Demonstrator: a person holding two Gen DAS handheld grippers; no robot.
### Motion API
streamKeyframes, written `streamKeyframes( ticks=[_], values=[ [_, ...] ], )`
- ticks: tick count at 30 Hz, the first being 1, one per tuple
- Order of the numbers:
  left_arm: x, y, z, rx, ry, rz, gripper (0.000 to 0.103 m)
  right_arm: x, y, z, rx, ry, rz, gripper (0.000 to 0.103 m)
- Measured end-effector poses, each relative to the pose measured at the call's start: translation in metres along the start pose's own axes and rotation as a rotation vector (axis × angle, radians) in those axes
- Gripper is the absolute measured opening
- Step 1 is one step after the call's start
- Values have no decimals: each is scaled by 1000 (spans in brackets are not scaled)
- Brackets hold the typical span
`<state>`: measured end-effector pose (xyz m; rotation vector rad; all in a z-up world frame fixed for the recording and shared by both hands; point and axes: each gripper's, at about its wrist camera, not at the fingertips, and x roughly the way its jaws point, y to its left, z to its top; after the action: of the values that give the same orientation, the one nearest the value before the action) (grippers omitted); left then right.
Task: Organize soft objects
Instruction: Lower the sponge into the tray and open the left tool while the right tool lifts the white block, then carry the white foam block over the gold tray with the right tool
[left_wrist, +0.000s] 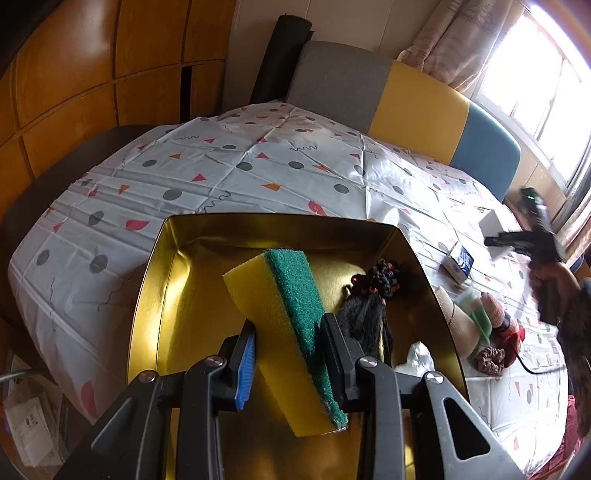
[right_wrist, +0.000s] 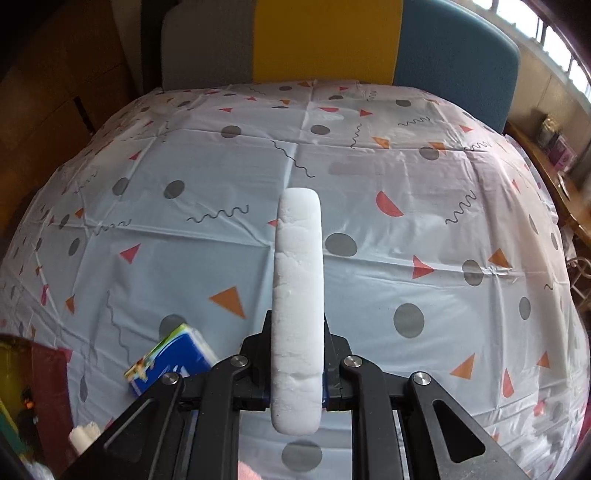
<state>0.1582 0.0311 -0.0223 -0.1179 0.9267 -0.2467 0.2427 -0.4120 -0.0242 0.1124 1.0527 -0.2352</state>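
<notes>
The sponge (left_wrist: 284, 332) is clenched in the left gripper (left_wrist: 288, 354) jaws – long axis toward 11 o'clock – directly above the gold tray (left_wrist: 155, 295), while white foam (right_wrist: 297, 314) is clamped by the right gripper (right_wrist: 295, 354).

Glossy gold metal tray (left_wrist: 155, 295); rough green scourer on a porous yellow sponge (left_wrist: 280, 332); crumbly white foam block (right_wrist: 297, 295), probably; creased, shiny plastic tablecloth (right_wrist: 369, 277).

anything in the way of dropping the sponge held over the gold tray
Nothing visible blocks it. The left gripper holds the sponge right above the gold tray, whose left and middle floor is bare. The dark hair pieces lie toward the tray's right side, beside the sponge rather than clearly under it.
</notes>
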Motion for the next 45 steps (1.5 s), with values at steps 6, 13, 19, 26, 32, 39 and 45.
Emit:
streamKeyframes(
  ticks=[6, 13, 19, 26, 32, 39, 45],
  values=[
    [21, -6, 19, 20, 25, -29, 33, -55, 13, -52, -41, -49, 71, 18],
    [61, -24, 41, 130, 51, -14, 35, -97, 27, -107, -56, -90, 129, 18],
    [72, -25, 44, 107, 68, 36, 51, -119, 52, -142, -101, -117, 138, 18],
    [56, -12, 31, 47, 59, 62, 63, -125, 74, -168, -102, -123, 183, 18],
    [29, -3, 16, 18, 6, 109, 63, -129, 92, -181, -102, -131, 218, 18],
    [-21, 1, -6, 10, -77, 130, 63, -132, 111, -196, -93, -135, 268, 18],
    [-58, -1, -28, 15, -139, 158, 64, -137, 131, -208, -96, -142, 318, 18]
  ],
)
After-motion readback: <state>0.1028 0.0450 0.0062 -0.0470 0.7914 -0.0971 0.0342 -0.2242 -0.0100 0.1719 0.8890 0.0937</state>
